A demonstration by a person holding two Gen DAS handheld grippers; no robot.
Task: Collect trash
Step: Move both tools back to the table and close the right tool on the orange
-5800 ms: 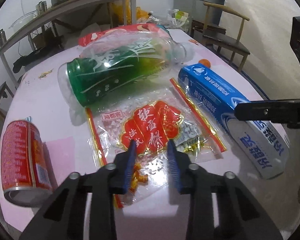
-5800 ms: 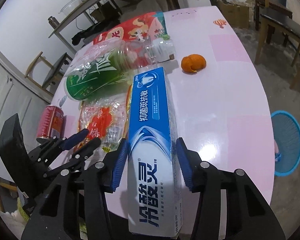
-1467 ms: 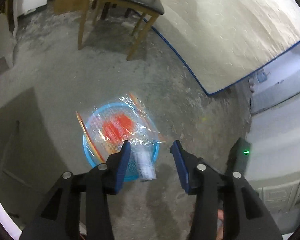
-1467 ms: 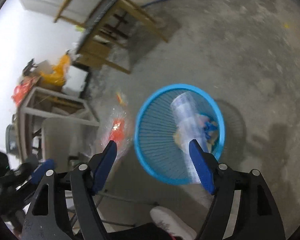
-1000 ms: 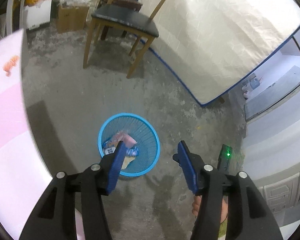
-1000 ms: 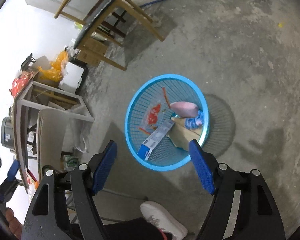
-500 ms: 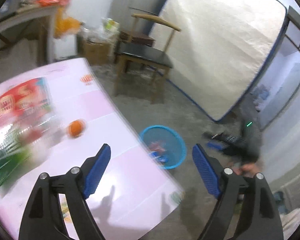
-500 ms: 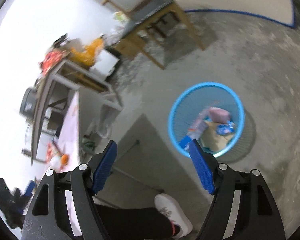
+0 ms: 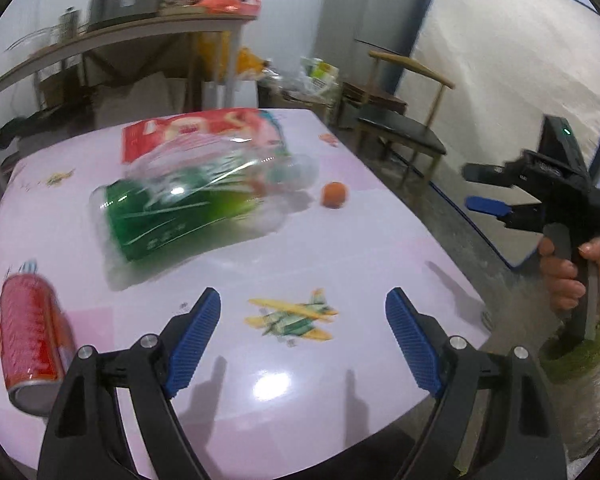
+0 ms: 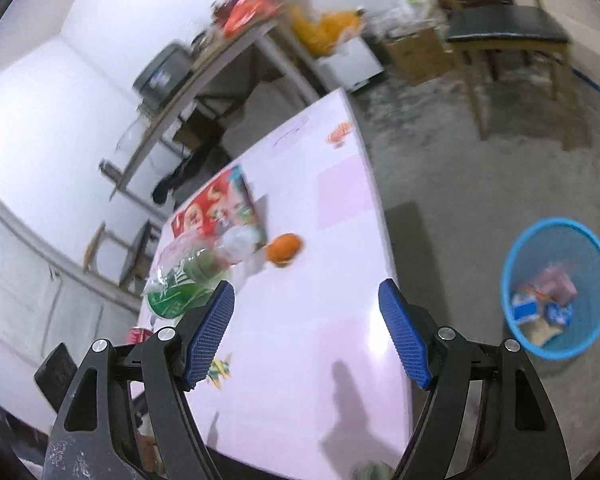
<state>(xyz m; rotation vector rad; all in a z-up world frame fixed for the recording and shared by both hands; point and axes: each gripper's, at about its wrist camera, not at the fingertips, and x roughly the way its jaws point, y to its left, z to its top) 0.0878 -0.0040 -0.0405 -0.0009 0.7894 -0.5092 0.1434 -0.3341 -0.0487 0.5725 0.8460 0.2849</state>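
Observation:
On the pink table lie a crushed green plastic bottle, a red snack bag behind it, a small orange fruit and a red can at the left edge. My left gripper hovers open and empty over the table's near part. My right gripper is off the table's right side, its jaws closing slightly with nothing between them; it also shows from the side as the right gripper. A blue basket with trash stands on the floor at the right.
A wooden chair stands on the concrete floor beyond the table. A cluttered shelf table runs along the back wall. A white mattress leans at the right. A person's hand holds the right gripper's handle.
Both views swung from the floor and the basket back up to the table. The left jaws spread wider. The wrapper and the toothpaste box, let go earlier, lie in the basket.

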